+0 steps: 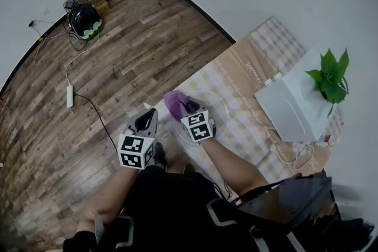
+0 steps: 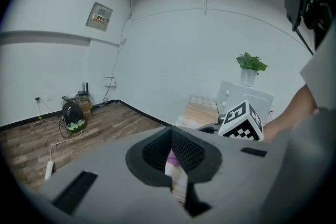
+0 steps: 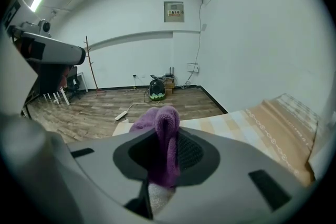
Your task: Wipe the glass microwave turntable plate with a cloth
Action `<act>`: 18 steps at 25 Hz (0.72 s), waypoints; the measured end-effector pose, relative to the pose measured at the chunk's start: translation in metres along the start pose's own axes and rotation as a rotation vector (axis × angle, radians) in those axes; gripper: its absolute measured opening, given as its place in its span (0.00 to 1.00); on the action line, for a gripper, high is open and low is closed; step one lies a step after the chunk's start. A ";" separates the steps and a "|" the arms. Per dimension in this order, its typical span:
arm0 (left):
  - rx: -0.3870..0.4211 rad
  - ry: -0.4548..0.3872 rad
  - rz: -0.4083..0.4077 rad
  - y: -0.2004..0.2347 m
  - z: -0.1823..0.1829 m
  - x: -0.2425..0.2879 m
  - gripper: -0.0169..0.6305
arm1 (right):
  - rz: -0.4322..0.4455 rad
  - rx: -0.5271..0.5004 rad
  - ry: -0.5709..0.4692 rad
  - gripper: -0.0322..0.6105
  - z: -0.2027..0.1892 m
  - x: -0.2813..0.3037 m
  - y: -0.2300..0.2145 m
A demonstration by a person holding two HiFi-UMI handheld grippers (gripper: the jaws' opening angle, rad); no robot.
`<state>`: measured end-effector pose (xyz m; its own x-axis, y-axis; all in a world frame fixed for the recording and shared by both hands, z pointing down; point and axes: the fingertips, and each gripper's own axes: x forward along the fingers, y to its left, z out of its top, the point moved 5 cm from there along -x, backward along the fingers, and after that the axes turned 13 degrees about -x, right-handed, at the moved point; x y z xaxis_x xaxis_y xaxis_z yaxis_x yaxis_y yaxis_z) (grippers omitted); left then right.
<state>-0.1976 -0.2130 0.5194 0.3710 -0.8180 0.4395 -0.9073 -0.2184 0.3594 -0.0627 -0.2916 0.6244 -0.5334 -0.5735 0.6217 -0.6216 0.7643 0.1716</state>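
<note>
Glass turntable plate [image 1: 223,110] lies flat on the checked table [image 1: 248,127].
Nearest, left gripper [image 2: 170,136], jaws together, at the table's corner. Right gripper [image 3: 168,134] is clamped on purple cloth [image 3: 160,123] over the plate's rim. Beyond sits a potted plant [image 1: 331,77].

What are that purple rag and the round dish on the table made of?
The cloth, pinched in the right gripper, looks like soft knitted fabric: matte purple, with fine ribs visible in the right gripper view. The plate looks like clear glass: only its round rim shows faintly, and the checked table cover reads straight through it.
</note>
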 end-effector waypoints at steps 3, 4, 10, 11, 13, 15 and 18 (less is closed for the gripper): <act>-0.002 0.007 0.004 0.001 0.000 0.002 0.03 | -0.002 -0.007 0.016 0.17 -0.003 0.005 -0.007; -0.002 0.010 0.004 0.001 0.000 0.003 0.03 | -0.007 -0.004 0.025 0.17 -0.004 0.005 -0.011; -0.001 0.016 -0.008 -0.004 0.001 0.008 0.03 | -0.059 0.012 0.065 0.17 -0.013 0.002 -0.035; 0.000 0.018 -0.010 -0.004 0.001 0.009 0.03 | -0.063 0.019 0.073 0.17 -0.017 0.002 -0.039; 0.000 0.021 -0.011 -0.006 0.001 0.011 0.03 | -0.073 0.039 0.086 0.17 -0.022 0.000 -0.046; 0.001 0.024 -0.013 -0.008 0.000 0.012 0.03 | -0.086 0.063 0.100 0.17 -0.026 -0.003 -0.053; 0.007 0.029 -0.020 -0.011 -0.001 0.014 0.03 | -0.114 0.079 0.115 0.17 -0.033 -0.006 -0.066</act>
<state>-0.1822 -0.2217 0.5221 0.3948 -0.7978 0.4557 -0.9009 -0.2388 0.3624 0.0002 -0.3291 0.6347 -0.3910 -0.6139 0.6857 -0.7198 0.6682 0.1879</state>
